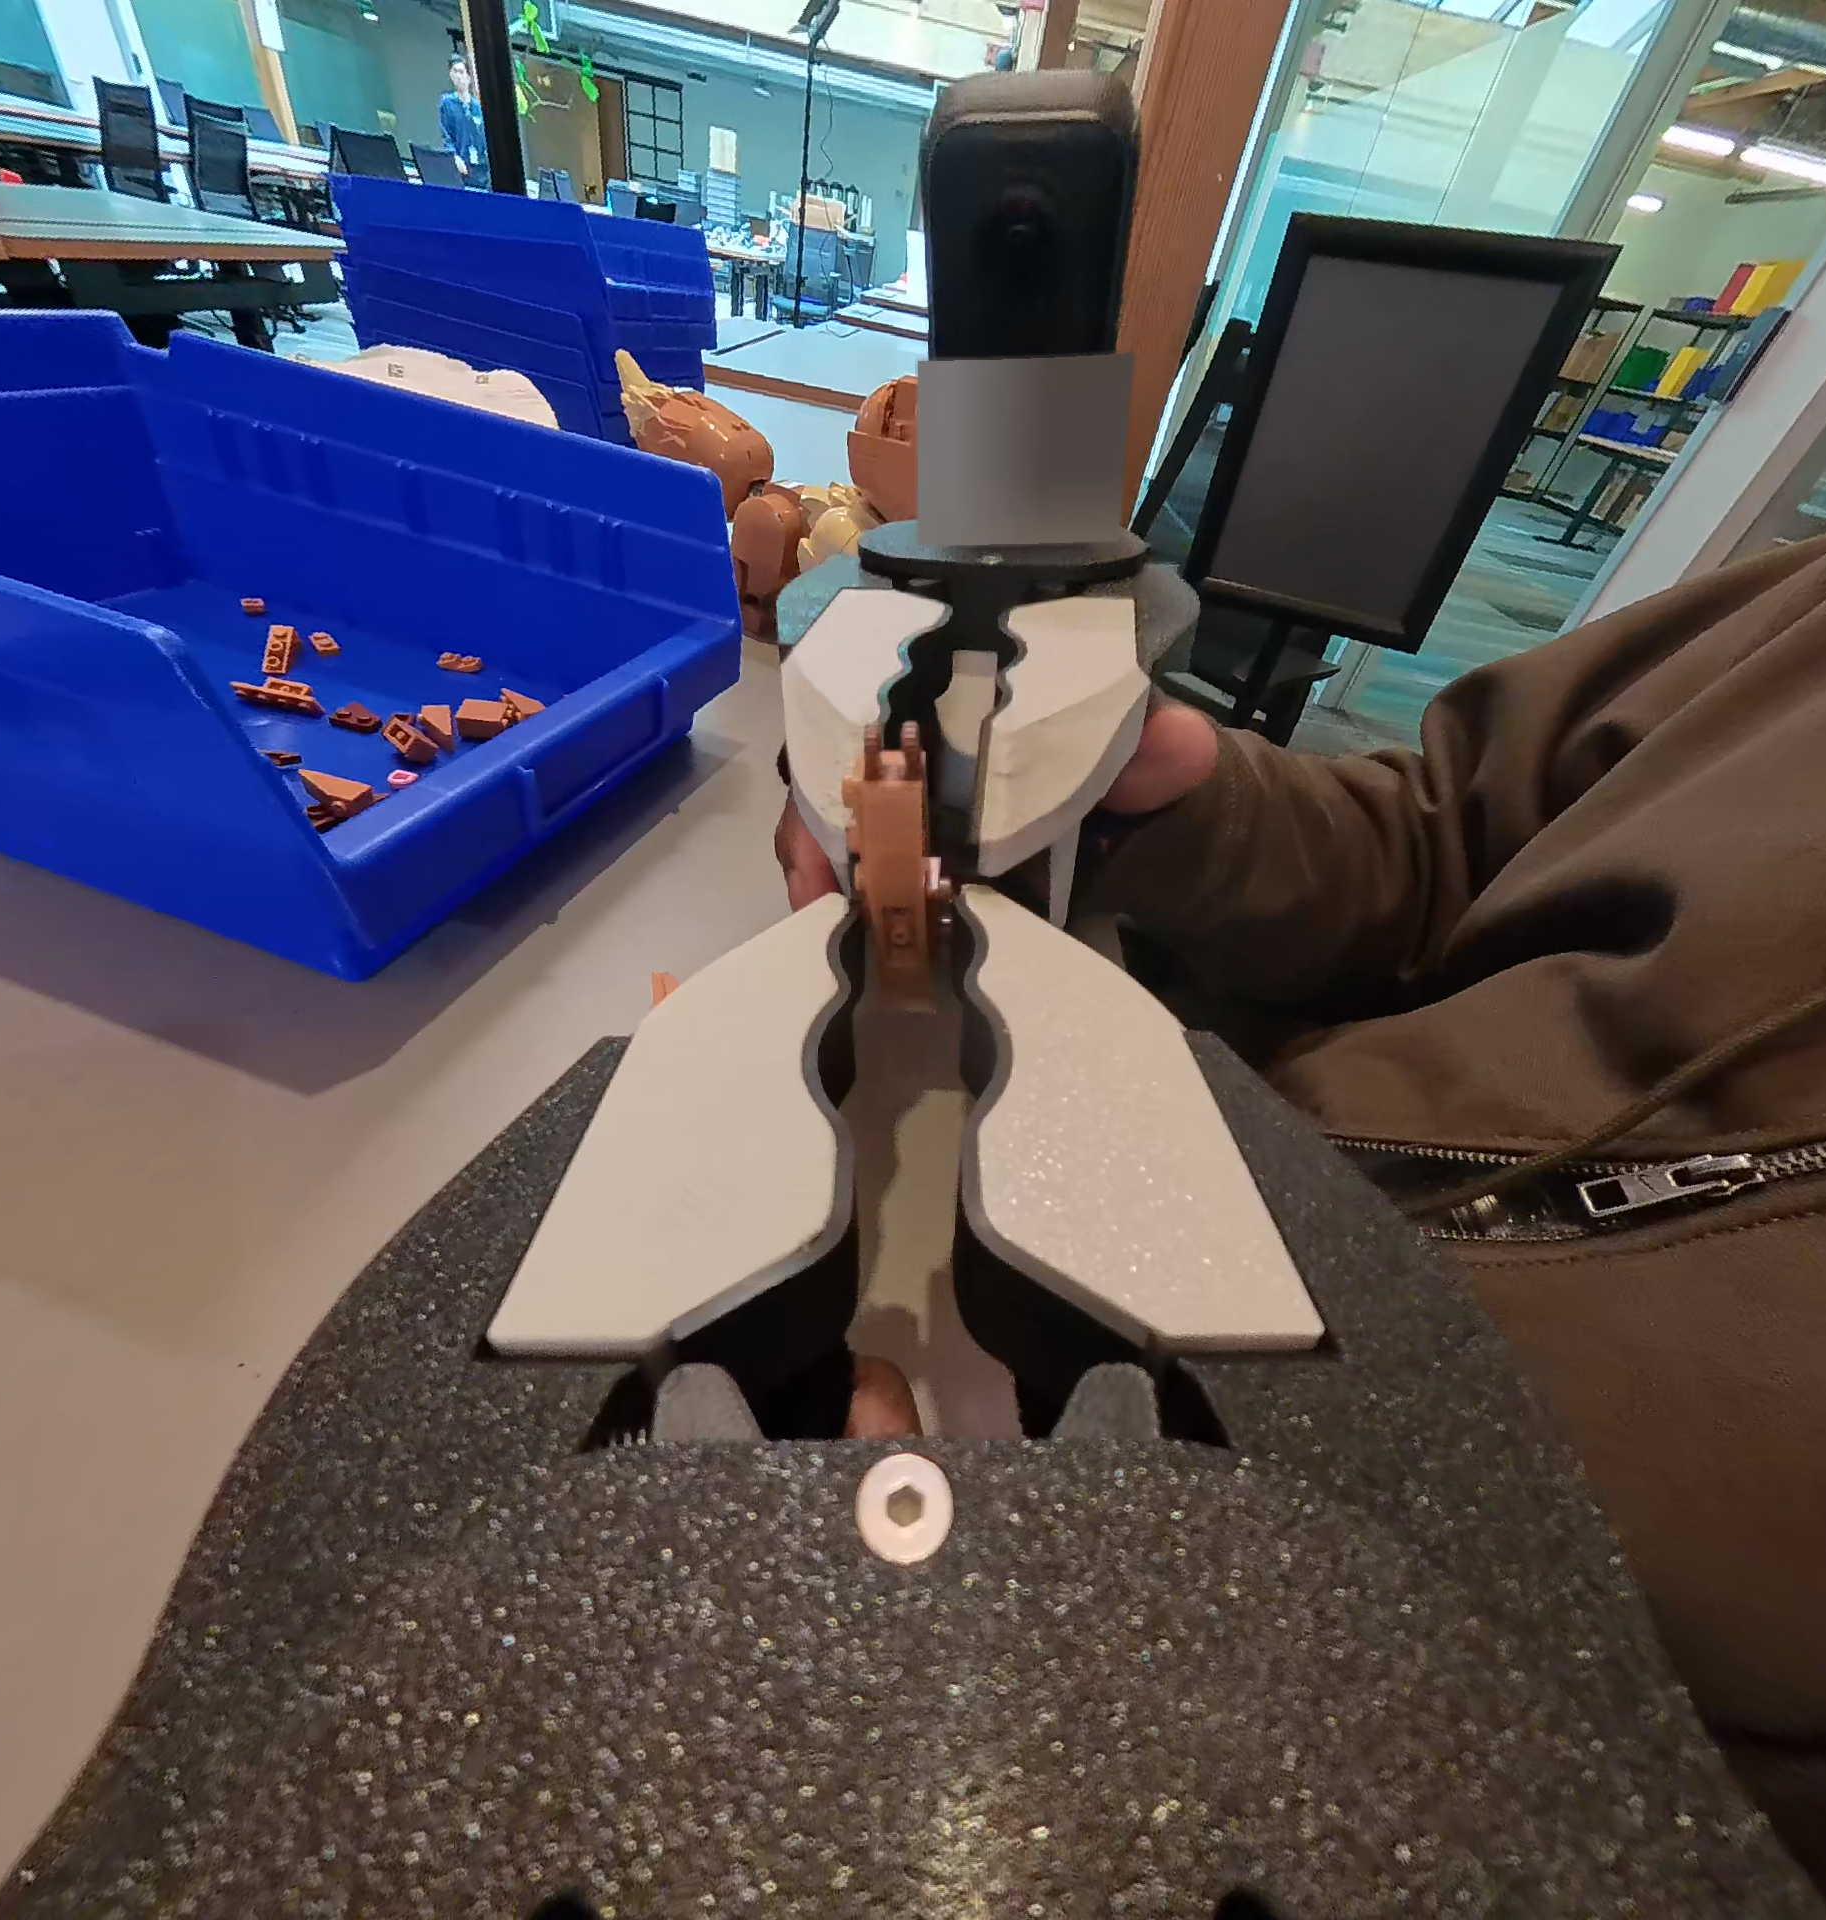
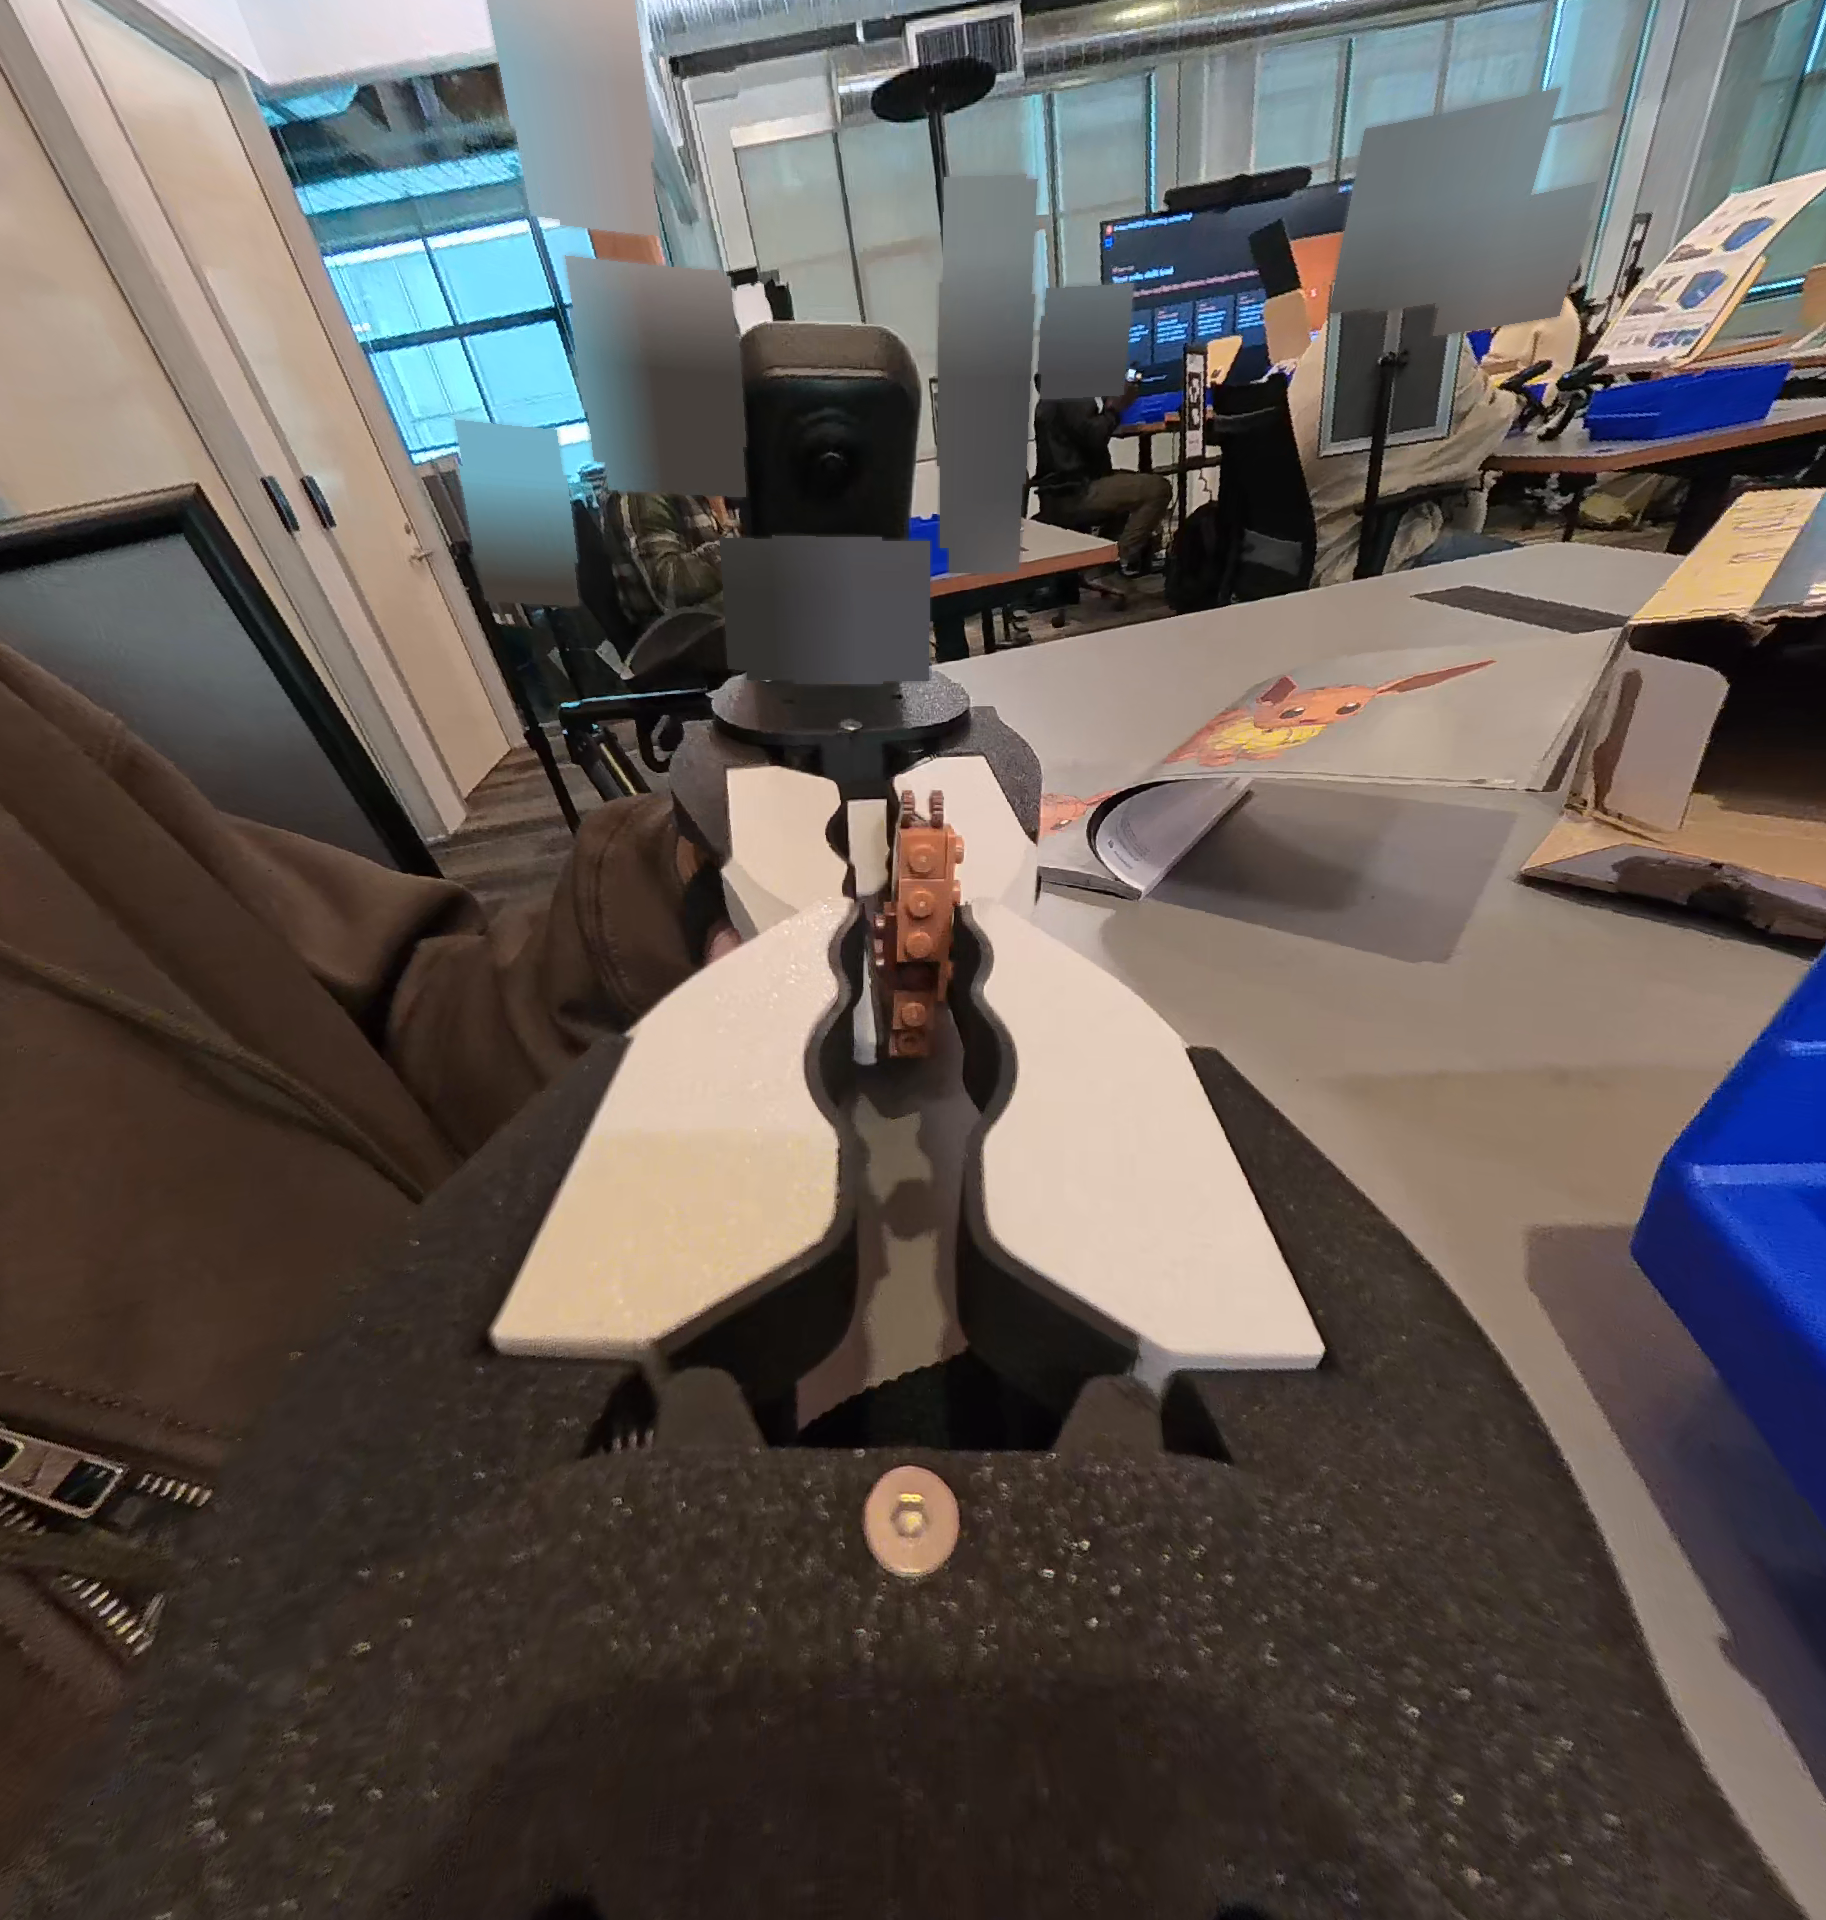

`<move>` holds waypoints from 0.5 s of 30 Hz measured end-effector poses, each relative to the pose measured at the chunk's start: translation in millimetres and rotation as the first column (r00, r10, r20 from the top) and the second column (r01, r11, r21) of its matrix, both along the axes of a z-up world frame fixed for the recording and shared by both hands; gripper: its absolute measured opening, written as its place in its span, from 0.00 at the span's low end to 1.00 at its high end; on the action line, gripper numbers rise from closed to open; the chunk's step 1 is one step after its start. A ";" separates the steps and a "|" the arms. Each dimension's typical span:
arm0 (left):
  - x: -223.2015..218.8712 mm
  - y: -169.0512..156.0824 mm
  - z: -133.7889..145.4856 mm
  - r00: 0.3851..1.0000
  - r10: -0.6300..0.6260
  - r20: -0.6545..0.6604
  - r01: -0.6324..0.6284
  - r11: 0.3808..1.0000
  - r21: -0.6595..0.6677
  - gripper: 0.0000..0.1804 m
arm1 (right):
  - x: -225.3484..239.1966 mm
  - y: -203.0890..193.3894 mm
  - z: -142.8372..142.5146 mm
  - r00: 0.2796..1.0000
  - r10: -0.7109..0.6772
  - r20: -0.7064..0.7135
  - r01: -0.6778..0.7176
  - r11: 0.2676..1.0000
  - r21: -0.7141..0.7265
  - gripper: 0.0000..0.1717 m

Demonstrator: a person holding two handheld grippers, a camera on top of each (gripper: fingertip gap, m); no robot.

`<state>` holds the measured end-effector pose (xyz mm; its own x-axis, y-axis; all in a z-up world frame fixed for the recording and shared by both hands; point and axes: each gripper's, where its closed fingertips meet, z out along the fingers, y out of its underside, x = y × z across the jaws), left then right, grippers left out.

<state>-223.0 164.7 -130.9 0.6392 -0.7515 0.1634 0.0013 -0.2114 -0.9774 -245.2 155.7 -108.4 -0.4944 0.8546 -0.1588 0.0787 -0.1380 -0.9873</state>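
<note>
The two grippers face each other tip to tip above the grey table [image 1: 109,1091]. A small brown brick assembly [image 1: 893,842] stands between them. My left gripper [image 1: 901,920] is shut on its near end, with both white fingertips pressing on it. The right gripper [image 1: 950,727] meets it from the far side. In the right wrist view my right gripper [image 2: 914,940] is shut on the same studded brown assembly [image 2: 921,914], and the left gripper [image 2: 878,831] holds its far end. A person's hands in brown sleeves [image 1: 1460,831] hold both grippers.
A blue bin [image 1: 597,727] with several loose brown pieces [image 1: 410,717] stands at the left, with stacked blue bins [image 1: 524,281] and brown and tan model parts [image 1: 701,426] behind. An open booklet [image 2: 1356,727], a cardboard box [image 2: 1740,665] and a blue bin [image 2: 1782,1195] lie to the right. The tips of both grippers are at nearly the same place.
</note>
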 end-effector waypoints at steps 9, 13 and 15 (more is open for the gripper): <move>1.1 -1.4 -0.5 1.000 -0.011 -0.006 0.011 1.000 -0.006 0.09 | 0.6 0.6 -0.9 1.000 0.008 0.007 -0.008 1.000 -0.004 0.05; -0.1 -2.2 2.2 1.000 -0.015 0.015 0.016 1.000 -0.005 0.09 | 1.7 1.0 0.4 1.000 0.017 0.004 -0.017 1.000 -0.015 0.05; -0.8 -2.6 3.7 0.999 -0.019 0.029 0.019 1.000 -0.007 0.09 | 1.9 1.2 0.9 1.000 0.019 0.004 -0.019 1.000 -0.021 0.05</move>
